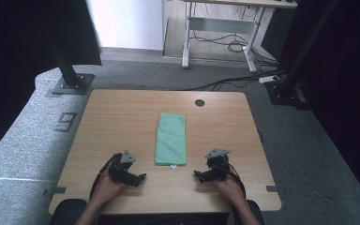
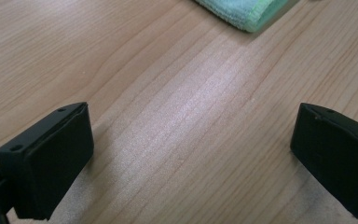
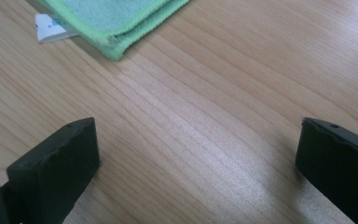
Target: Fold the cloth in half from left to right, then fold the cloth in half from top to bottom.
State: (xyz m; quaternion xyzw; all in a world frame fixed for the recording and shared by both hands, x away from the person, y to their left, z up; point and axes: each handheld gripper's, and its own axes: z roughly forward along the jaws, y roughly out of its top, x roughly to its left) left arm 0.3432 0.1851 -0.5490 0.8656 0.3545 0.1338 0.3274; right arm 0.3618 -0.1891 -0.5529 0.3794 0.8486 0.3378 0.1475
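Centrally, a folded mint-green microfibre cloth (image 1: 171,138) lies flat on the light wooden desk (image 1: 122,117), a white tag (image 3: 49,28), seemingly its label, at its near edge. Left tongs (image 1: 138,178) and right tongs (image 1: 199,176) flank it, both released, empty.

Bare wood lies between each gripper and the folded green cloth (image 1: 171,138), so the left gripper (image 1: 140,177) and the right gripper (image 1: 198,174), both with jaws spread wide, have open room toward its near corners; nothing stands between the two grippers either. Beyond the cloth the table (image 1: 122,112) is bare up to the round cable hole (image 1: 199,102); only the small white tag (image 3: 49,28) juts from the cloth's near edge.
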